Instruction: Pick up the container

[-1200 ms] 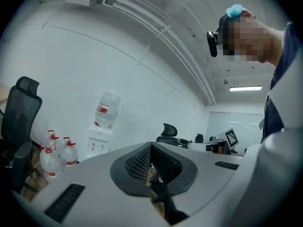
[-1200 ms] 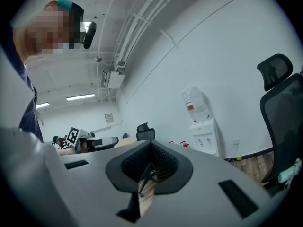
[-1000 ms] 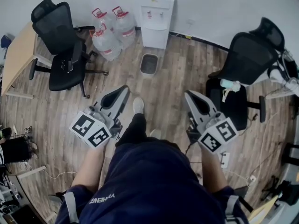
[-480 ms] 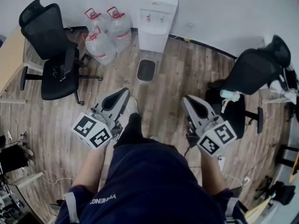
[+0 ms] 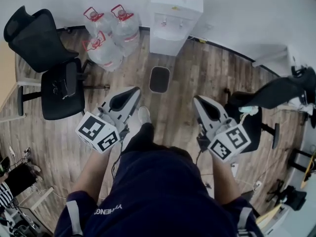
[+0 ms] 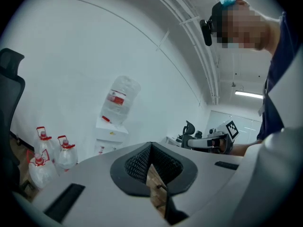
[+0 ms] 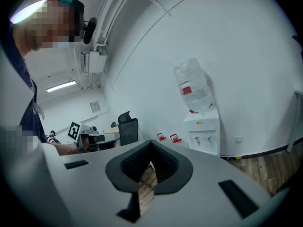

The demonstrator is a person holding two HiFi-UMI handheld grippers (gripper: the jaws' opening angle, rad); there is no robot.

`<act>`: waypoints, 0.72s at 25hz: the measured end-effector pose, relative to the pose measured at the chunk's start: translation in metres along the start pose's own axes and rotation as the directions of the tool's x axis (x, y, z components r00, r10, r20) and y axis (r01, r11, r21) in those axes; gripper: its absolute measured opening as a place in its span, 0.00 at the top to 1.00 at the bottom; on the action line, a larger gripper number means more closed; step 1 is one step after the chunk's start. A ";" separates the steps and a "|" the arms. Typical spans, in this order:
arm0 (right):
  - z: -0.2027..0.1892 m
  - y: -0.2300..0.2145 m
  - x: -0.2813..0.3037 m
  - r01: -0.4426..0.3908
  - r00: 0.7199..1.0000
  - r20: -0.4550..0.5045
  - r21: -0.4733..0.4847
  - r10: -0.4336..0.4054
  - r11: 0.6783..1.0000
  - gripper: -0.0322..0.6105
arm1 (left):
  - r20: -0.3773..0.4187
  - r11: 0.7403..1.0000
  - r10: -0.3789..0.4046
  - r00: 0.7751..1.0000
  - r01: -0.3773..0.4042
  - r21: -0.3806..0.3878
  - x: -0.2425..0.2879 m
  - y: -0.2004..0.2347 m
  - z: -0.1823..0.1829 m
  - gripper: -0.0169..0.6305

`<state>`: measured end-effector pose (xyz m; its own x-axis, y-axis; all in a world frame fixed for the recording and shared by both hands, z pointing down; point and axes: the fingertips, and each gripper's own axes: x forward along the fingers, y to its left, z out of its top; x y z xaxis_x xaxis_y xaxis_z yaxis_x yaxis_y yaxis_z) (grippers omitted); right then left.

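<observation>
Container (image 5: 159,79): dark, rectangular, on the wooden floor (image 5: 197,73) just before the white water dispenser (image 5: 173,19), ahead of both grippers. Left gripper (image 5: 133,91): jaws closed together, empty. Right gripper (image 5: 197,99): jaws closed together, empty

Wood-plank floor (image 5: 197,78), clear plastic water bottles (image 5: 106,36), matt grey tongs (image 5: 129,94)

An office is indicated: black swivel chairs (image 5: 58,85) are placed on a wood-plank floor (image 5: 202,78), and a white water dispenser (image 5: 174,23) with spare bottles (image 5: 106,41) is set against the wall (image 5: 237,14).
</observation>
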<state>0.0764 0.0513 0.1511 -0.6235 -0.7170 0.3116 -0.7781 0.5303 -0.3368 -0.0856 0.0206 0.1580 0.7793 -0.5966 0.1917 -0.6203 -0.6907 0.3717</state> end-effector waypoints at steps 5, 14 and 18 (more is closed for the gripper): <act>0.011 -0.015 0.045 0.040 0.999 -0.025 0.009 -0.039 0.999 0.93 | -0.020 1.000 -0.023 1.000 0.023 0.003 0.018 0.051 0.016 0.95; 0.006 -0.040 0.095 0.064 0.994 -0.096 0.025 -0.062 0.998 0.93 | -0.060 0.999 0.000 0.998 -0.002 -0.041 0.031 0.102 0.004 0.95; -0.004 -0.057 0.116 0.059 0.989 -0.137 0.041 -0.053 0.997 0.93 | -0.089 0.997 0.021 0.996 -0.027 -0.071 0.041 0.118 -0.011 0.95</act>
<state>0.0484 -0.0599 0.2102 -0.5862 -0.6750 0.4481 -0.8097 0.4681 -0.3541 -0.1259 -0.0811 0.2195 0.7711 -0.5719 0.2798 -0.6332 -0.6435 0.4300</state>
